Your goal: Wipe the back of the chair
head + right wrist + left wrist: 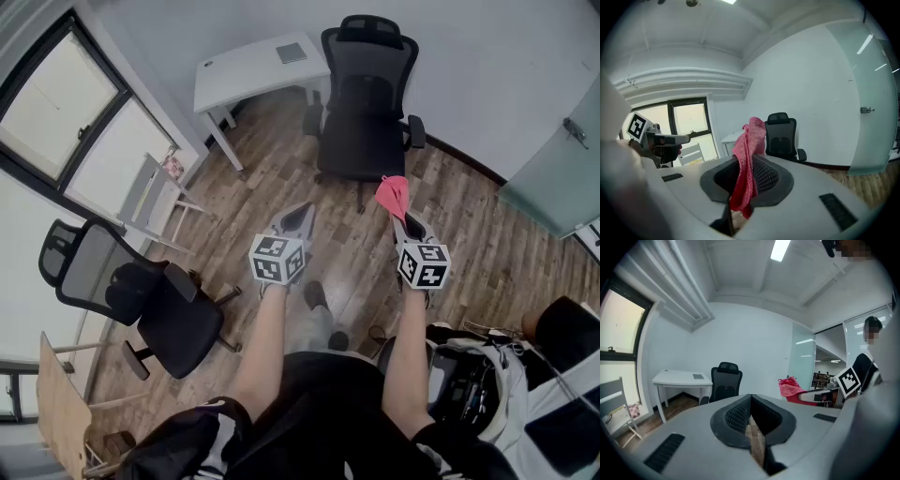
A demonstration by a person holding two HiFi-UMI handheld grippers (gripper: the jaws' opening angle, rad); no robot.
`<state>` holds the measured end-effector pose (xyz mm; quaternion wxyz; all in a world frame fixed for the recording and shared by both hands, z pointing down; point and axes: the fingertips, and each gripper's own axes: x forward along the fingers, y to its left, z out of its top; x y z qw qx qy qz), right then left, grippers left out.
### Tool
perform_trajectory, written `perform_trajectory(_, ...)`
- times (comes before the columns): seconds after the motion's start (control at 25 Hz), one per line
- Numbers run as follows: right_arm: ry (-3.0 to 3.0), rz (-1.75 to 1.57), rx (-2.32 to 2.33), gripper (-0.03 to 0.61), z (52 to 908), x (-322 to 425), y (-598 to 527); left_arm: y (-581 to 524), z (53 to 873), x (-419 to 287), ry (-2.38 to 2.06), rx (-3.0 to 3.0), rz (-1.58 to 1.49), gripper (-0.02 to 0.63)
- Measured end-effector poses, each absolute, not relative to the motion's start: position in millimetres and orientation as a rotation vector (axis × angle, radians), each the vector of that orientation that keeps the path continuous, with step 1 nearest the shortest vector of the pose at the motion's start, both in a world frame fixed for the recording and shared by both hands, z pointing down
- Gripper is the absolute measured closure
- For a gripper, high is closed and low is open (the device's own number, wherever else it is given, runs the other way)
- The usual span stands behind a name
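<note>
Pink cloth (393, 194) hung pinched in the right gripper (401, 214), whose jaws were closed on it, with folds standing above the tips and a tail drooping below. The left gripper (302, 212) had its jaws pressed together with nothing between them. Well ahead of both stood the black office chair (366, 103) – high back, headrest, two armrests – on the wooden floor (469, 234) by the white wall, just beside the right end of the white desk (234, 80). A flat grey slab (292, 52) lay near the desk's right back corner.
</note>
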<state>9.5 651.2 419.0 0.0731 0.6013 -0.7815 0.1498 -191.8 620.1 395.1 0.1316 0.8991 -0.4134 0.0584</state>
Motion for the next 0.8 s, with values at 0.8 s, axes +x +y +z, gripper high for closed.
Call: perform_trajectory(0.8, -2.281, 0.425, 1.87, 0.505, 398.5, -0.2, 481.8, 444.5, 387.3, -204.5, -1.134, 2.608, 0.102, 0.589)
